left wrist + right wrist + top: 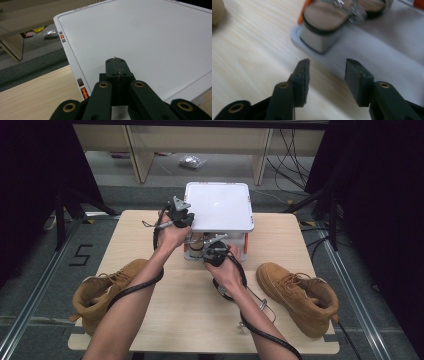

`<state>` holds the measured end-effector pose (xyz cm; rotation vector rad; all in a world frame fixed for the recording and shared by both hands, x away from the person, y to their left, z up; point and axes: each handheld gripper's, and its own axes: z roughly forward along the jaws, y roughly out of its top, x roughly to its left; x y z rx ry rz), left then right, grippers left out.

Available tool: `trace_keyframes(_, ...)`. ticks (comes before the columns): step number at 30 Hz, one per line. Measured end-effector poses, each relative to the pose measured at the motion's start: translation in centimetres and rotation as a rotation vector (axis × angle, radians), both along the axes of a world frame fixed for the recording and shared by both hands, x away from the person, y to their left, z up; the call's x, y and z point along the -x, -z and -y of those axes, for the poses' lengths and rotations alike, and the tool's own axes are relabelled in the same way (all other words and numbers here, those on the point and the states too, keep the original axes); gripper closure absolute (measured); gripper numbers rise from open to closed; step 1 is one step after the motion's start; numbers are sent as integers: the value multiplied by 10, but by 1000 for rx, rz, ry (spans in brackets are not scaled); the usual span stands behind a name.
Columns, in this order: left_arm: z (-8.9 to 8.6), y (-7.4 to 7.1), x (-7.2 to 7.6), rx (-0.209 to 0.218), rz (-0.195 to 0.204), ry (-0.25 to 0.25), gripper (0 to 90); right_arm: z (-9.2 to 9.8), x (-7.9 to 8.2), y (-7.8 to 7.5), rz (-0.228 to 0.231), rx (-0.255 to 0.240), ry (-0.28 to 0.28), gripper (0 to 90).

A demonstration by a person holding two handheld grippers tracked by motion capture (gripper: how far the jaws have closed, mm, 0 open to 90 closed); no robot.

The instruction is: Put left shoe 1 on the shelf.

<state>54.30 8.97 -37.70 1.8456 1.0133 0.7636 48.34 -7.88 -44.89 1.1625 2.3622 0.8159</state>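
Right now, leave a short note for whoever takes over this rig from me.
Left gripper: jaws shut, empty, resting over the white lid of the box at the table's far side.
Right gripper: jaws open, nothing between them, at the box's open front by its white tray and a tan-topped jar.
A tan boot lies at each side of the table, untouched.
Done: lid propped up, it seems.
Left: the jar is not gripped yet.

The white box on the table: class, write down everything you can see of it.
The white box stands at the table's far middle, looks plastic, with a flat square lid, rounded corners and small orange marks along its edge. Below the lid are orange posts and a white base tray bearing round containers. The shut left gripper lies over the lid; the open right gripper faces the base.
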Motion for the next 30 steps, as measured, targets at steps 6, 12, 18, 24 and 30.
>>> trace_keyframes(6,0,2,2,61,-32,-30,881,35,10,-5,-90,39,-4,465)
trace_keyframes(12,-3,0,2,84,-46,-21,761,55,18,-4,-159,79,-11,444)
trace_keyframes(18,-4,-5,13,131,-10,-5,576,84,45,-1,-182,25,7,421)
trace_keyframes(24,-4,-12,19,136,2,2,551,106,63,-4,-146,-76,36,436)
trace_keyframes(30,-4,-11,18,143,-13,1,598,119,77,-6,-162,-99,46,449)
